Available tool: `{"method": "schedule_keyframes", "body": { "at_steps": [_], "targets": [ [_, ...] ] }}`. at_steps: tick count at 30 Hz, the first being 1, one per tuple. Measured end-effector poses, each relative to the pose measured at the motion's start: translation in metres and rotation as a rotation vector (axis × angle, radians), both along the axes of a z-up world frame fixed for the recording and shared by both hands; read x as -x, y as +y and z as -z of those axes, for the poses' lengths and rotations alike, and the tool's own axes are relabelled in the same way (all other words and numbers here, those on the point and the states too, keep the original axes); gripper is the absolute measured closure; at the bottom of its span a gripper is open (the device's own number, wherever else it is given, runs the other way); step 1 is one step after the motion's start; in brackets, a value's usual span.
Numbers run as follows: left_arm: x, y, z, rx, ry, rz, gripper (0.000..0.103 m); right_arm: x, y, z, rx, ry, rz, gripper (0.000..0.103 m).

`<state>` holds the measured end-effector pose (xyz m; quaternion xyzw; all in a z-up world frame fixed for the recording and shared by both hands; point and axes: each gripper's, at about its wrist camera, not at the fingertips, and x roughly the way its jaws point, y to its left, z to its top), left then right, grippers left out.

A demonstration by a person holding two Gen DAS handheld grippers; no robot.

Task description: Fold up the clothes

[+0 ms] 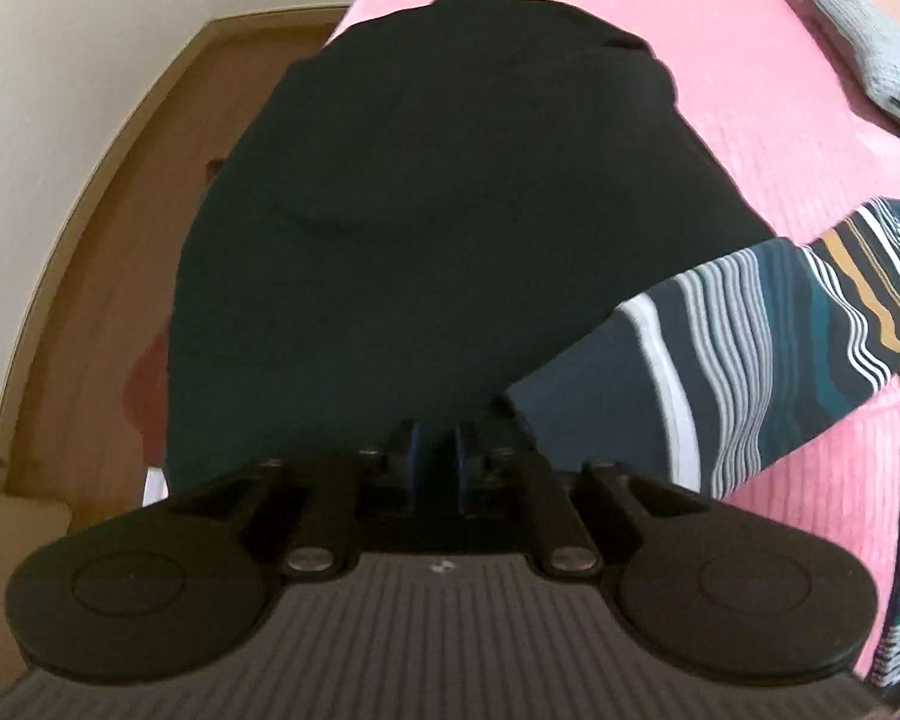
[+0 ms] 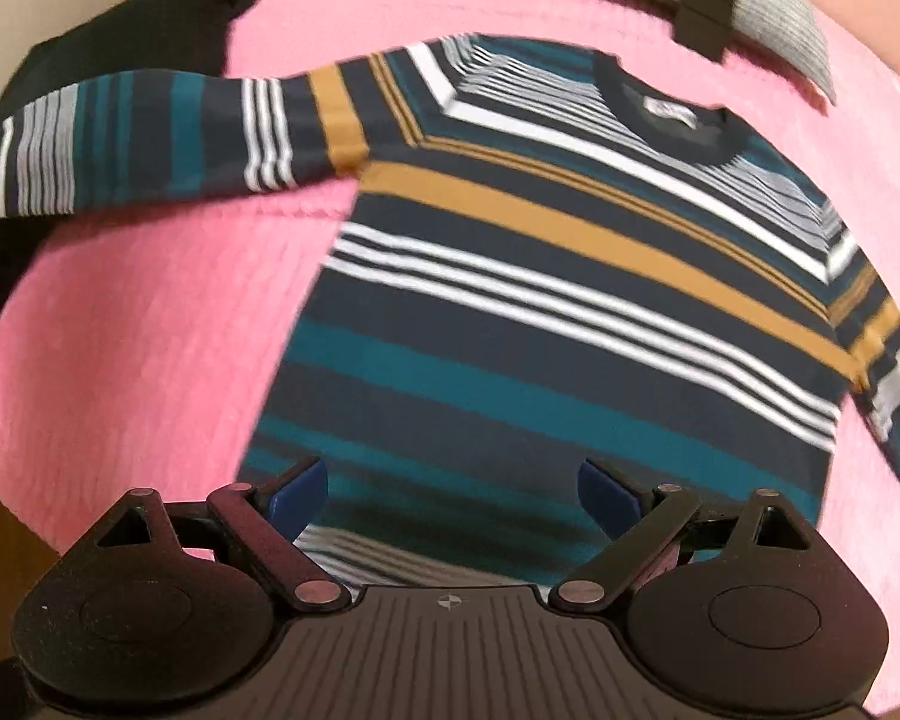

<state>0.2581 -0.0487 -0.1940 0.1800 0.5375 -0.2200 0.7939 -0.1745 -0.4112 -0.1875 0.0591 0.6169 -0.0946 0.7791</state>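
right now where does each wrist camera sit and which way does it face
Left wrist: on the left gripper, facing steeply down its nearly shut blue-padded fingers at a black garment and one striped sleeve; a brown wooden door stands beyond.
Right wrist: on the right gripper, facing steeply down between open fingers at the striped knit sweater lying flat.
Of the person, neither view shows anything, only the gripper.
Shared: the pink ribbed bedcover, the sweater's sleeve, the black garment, a folded grey waffle cloth.

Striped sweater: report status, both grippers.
Left gripper shut on the sleeve cuff. Right gripper open over hem. Striped sweater flat, unfolded. Black garment under the sleeve.
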Motion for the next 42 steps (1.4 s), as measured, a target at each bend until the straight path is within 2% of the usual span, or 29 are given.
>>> {"method": "schedule_keyframes", "body": {
  "at_steps": [2,6,9,11,12,13,15,16,17,19,23,27,31,34,38,42],
  "targets": [
    [0.013,0.002,-0.006,-0.005,-0.023,0.001,0.082,0.005,-0.006,-0.003,0.000,0.001,0.041,0.010],
    [0.040,0.003,-0.028,0.011,-0.045,0.014,0.078,0.009,-0.017,-0.015,0.000,-0.038,0.129,0.010],
    [0.064,-0.005,-0.043,0.017,-0.062,0.051,0.071,0.009,-0.018,-0.029,0.015,-0.085,0.167,0.010],
    [0.081,-0.014,-0.053,0.028,-0.061,0.082,0.063,0.012,-0.019,-0.039,0.023,-0.117,0.179,0.010],
    [0.089,-0.019,-0.057,0.036,-0.059,0.095,0.061,0.016,-0.020,-0.044,0.031,-0.130,0.186,0.008],
    [0.099,-0.024,-0.061,0.038,-0.056,0.112,0.059,0.021,-0.022,-0.048,0.042,-0.146,0.210,0.001],
    [0.125,-0.036,-0.067,0.036,-0.046,0.153,0.057,0.032,-0.026,-0.056,0.064,-0.175,0.256,0.000],
    [0.140,-0.045,-0.068,0.029,-0.042,0.181,0.051,0.041,-0.029,-0.059,0.077,-0.172,0.261,0.000],
    [0.156,-0.057,-0.069,0.018,-0.040,0.215,0.039,0.050,-0.032,-0.060,0.082,-0.164,0.261,0.000],
    [0.193,-0.078,-0.070,0.017,-0.029,0.292,0.028,0.074,-0.040,-0.059,0.090,-0.143,0.267,0.000],
    [0.259,-0.115,-0.072,0.026,0.012,0.399,0.014,0.138,-0.063,-0.057,0.089,-0.123,0.347,0.000],
    [0.313,-0.140,-0.074,-0.005,0.039,0.444,0.011,0.202,-0.086,-0.055,0.056,-0.116,0.483,0.000],
    [0.351,-0.160,-0.087,-0.028,0.021,0.470,0.007,0.253,-0.104,-0.054,0.031,-0.113,0.588,0.000],
    [0.368,-0.168,-0.100,-0.033,-0.016,0.479,0.005,0.269,-0.109,-0.055,0.013,-0.113,0.593,0.000],
    [0.380,-0.175,-0.112,-0.016,-0.045,0.468,0.004,0.272,-0.105,-0.062,0.013,-0.132,0.545,0.000],
    [0.390,-0.184,-0.119,-0.001,-0.055,0.487,0.004,0.268,-0.088,-0.072,0.087,-0.104,0.508,0.000]
  ]
}}
